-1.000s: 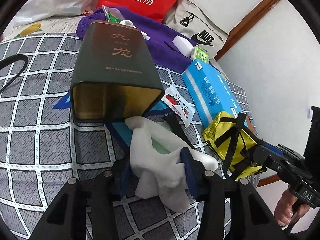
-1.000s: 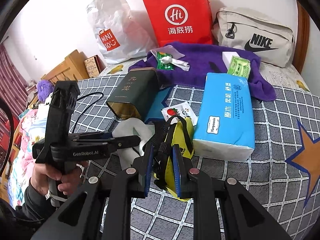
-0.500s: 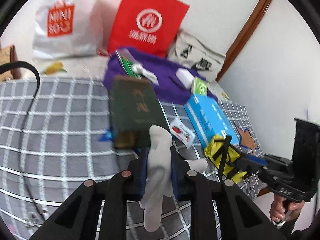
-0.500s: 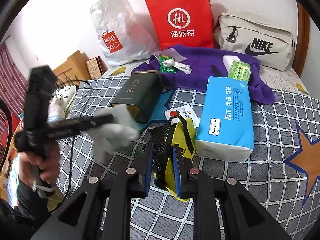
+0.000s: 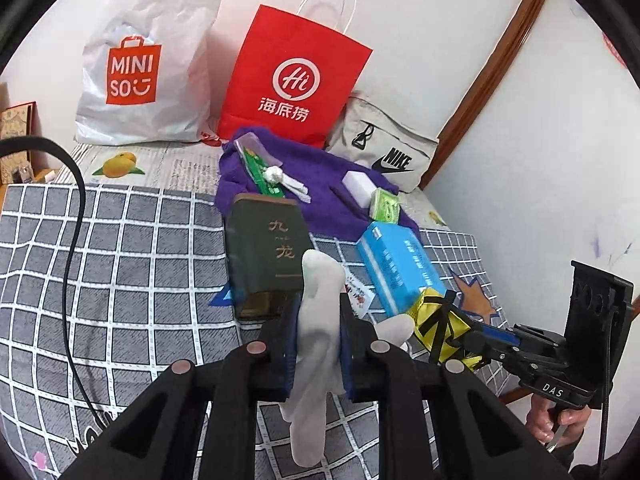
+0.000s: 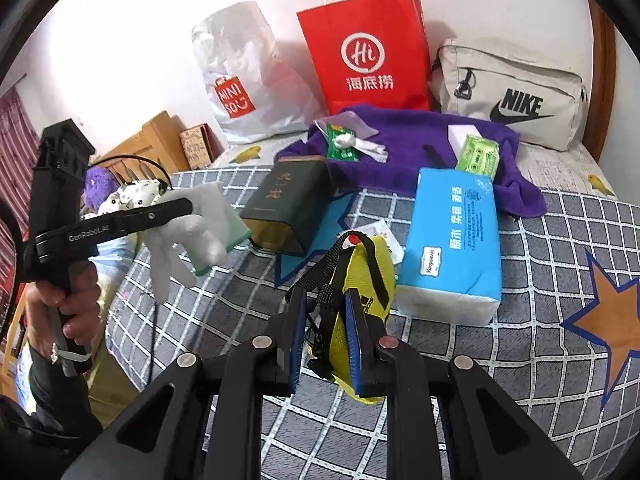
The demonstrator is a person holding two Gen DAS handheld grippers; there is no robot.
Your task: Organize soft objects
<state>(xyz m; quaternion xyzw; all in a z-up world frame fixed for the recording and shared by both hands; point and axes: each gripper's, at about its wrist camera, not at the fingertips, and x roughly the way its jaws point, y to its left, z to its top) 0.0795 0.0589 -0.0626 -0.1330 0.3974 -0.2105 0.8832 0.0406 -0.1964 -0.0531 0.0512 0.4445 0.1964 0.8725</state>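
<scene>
The left gripper (image 5: 318, 344) is clamped on a white glove (image 5: 318, 332), its jaws having just closed further around the fabric; the glove hangs clear of the checked grey blanket (image 5: 120, 280), its fingers drooping below the pads, and in the right wrist view it dangles from the same gripper (image 6: 188, 210) out at the left, above the edge of the bed. The right gripper (image 6: 326, 332) is pinched on a yellow mesh pouch (image 6: 360, 276) with black straps, which sits low over the blanket just beside a blue tissue pack (image 6: 452, 240). A dark green tin (image 5: 268, 248) lies on its side on the blanket, next to a small sachet with a tomato picture (image 5: 360, 292). Behind it a purple towel (image 5: 320, 172) carries a green wrapped packet (image 5: 260, 168), a white block (image 5: 358, 182) and a small green box (image 5: 386, 206). Against the wall stand a white MINISO bag (image 5: 136, 68), a red paper bag (image 5: 296, 80) and a beige Nike bag (image 5: 384, 148). A black cable (image 5: 76, 240) runs across the blanket at the left
</scene>
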